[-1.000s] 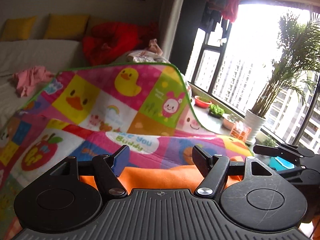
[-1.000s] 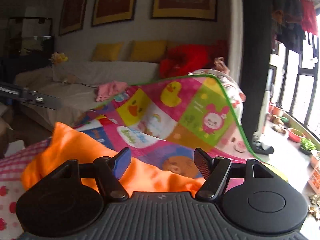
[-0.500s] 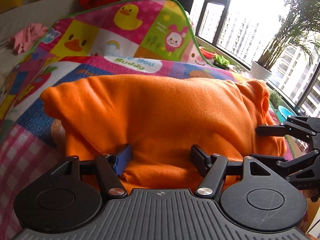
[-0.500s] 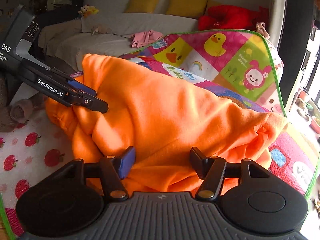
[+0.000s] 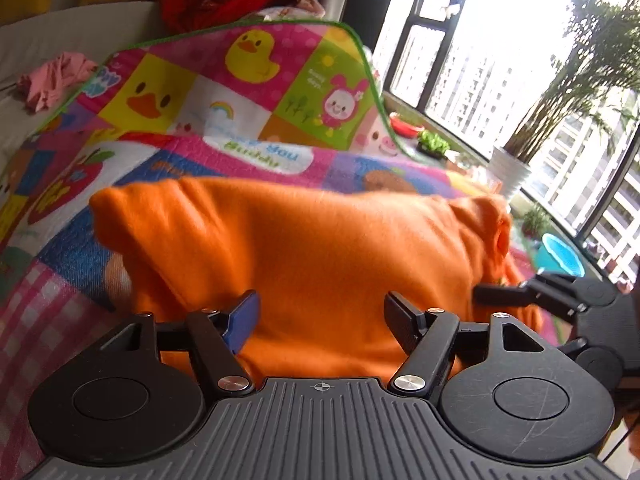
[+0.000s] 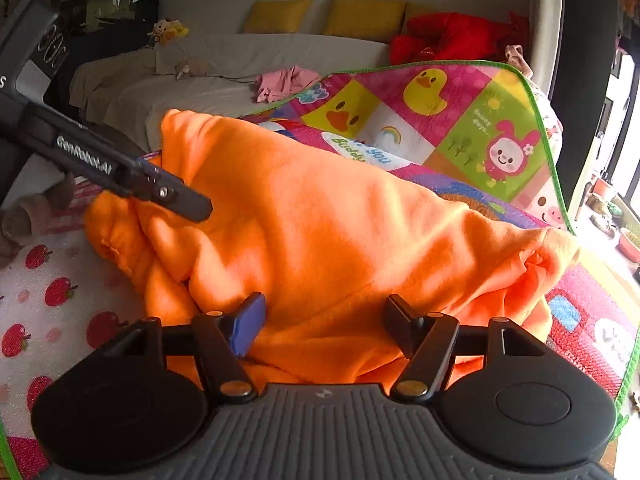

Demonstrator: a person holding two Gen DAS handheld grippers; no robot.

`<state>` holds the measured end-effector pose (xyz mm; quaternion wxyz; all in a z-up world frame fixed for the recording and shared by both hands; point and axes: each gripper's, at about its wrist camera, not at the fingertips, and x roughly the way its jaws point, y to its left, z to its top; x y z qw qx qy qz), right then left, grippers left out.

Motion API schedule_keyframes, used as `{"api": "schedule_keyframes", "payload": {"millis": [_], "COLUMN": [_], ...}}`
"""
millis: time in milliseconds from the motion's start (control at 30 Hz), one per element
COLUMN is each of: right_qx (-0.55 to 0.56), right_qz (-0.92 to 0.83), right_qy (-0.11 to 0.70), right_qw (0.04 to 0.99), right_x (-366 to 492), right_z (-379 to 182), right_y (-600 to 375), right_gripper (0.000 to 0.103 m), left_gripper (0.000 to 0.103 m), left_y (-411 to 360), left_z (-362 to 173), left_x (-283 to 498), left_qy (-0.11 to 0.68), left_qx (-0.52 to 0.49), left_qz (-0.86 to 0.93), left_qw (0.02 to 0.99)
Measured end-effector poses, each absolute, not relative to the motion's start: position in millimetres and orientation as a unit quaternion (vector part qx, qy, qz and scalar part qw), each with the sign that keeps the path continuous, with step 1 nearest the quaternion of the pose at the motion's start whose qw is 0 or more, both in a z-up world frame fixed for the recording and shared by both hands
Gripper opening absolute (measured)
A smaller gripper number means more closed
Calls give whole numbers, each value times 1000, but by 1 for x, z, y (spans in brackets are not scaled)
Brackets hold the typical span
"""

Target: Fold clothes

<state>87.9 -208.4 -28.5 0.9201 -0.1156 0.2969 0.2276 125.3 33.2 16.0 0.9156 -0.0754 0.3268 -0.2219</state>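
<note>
Left wrist view is showing an orange fleece garment point(image 5: 312, 256) lying bunched on a bright cartoon-print play mat point(image 5: 208, 92), directly ahead of the left gripper point(image 5: 320, 320). Its long axis is running side to side across the view, from a pointed corner at the left to a puckered opening at the right. Both grippers are sitting at the garment's near edge, the left one toward the left end, the right gripper point(image 6: 324, 322) toward the right end, so neither is clearly nearer. The left gripper's jaws are standing wide apart with fleece lying between them, clamped on nothing. In the right wrist view, the right gripper's jaws are likewise spread wide, the cloth bulging up between the blue pad and the black pad without being pinched. Whether the garment is partly folded or merely heaped is not clear from here. A sofa point(image 6: 240, 64) with yellow cushions point(image 6: 360, 16) is standing behind the mat.
</note>
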Motion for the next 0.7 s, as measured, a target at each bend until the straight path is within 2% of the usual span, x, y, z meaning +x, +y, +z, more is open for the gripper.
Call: {"api": "schedule_keyframes", "payload": {"millis": [133, 300, 467, 567, 700], "right_qx": [-119, -117, -100, -89, -85], "right_qz": [224, 233, 201, 178, 160], "right_qy": [295, 295, 262, 241, 310], "right_qw": [921, 919, 939, 950, 933], "right_x": [85, 88, 121, 142, 182], "right_z": [-31, -23, 7, 24, -6], "right_y": [-208, -211, -224, -231, -230], "right_gripper": [67, 67, 75, 75, 75], "left_gripper": [83, 82, 83, 83, 83], "left_y": [31, 21, 17, 18, 19], "left_z": [38, 2, -11, -13, -13], "left_x": [137, 169, 166, 166, 164], "left_qy": [277, 339, 340, 342, 341], "left_qx": [-119, -133, -105, -103, -101], "left_qz": [-244, -223, -221, -223, -224], "left_qw": [922, 904, 908, 907, 907]}}
